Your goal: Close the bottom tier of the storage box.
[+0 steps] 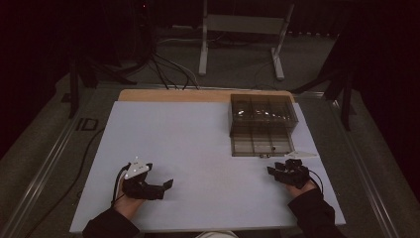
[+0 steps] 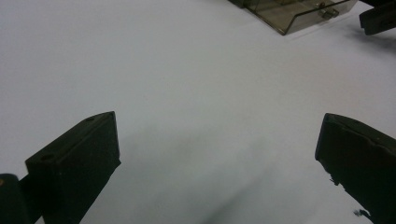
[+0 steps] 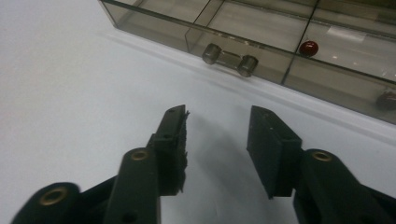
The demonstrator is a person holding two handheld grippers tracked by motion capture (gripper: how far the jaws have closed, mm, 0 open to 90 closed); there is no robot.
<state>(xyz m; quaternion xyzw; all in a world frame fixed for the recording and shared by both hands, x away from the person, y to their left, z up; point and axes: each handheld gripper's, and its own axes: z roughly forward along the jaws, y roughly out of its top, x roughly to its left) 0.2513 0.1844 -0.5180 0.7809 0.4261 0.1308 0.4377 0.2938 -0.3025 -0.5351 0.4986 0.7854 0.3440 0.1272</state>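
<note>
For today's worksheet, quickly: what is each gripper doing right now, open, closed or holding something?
Left gripper: open wide, nothing between its jaws.
Right gripper: partly open, holding nothing, pointed at the drawer handle.

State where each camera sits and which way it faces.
High view: above the person's side, looking forward and down on the white table; forearms and both hand-held grippers show.
Left gripper view: rides the left hand-held gripper, facing across the table.
Right gripper view: rides the right hand-held gripper, facing the smoky clear plastic drawer, seen in all three.
</note>
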